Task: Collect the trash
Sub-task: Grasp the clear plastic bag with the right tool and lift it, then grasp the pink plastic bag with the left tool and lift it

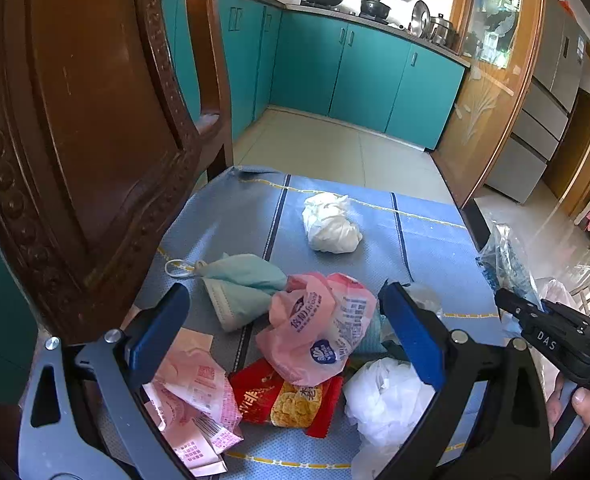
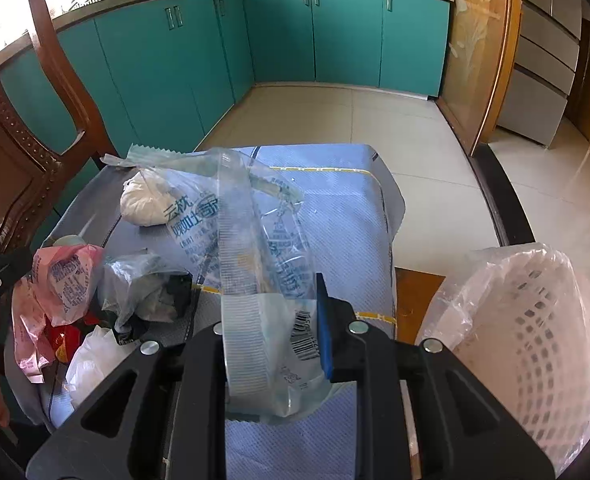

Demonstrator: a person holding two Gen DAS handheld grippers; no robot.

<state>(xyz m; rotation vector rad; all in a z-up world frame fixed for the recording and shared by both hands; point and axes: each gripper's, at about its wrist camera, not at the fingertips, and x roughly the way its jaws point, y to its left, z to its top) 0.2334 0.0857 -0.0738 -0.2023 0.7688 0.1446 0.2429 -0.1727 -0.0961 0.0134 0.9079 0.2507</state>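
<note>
Right wrist view showed the right gripper (image 2: 273,332) with jaws clenched on a clear plastic wrapper (image 2: 251,248), held above the blue-clothed bench (image 2: 335,208) beside the lined white basket (image 2: 535,320). Left gripper (image 1: 287,332) hung with jaws released over the pink bag (image 1: 319,328), face mask (image 1: 239,288) and red packet (image 1: 283,400)

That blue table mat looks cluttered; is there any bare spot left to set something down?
Yes. The blue mat lies bare along its far edge around the white crumpled wad, and on the right side toward the white basket. The near left is crowded: pink wrapper, face mask, red snack packet, white plastic bag.
</note>
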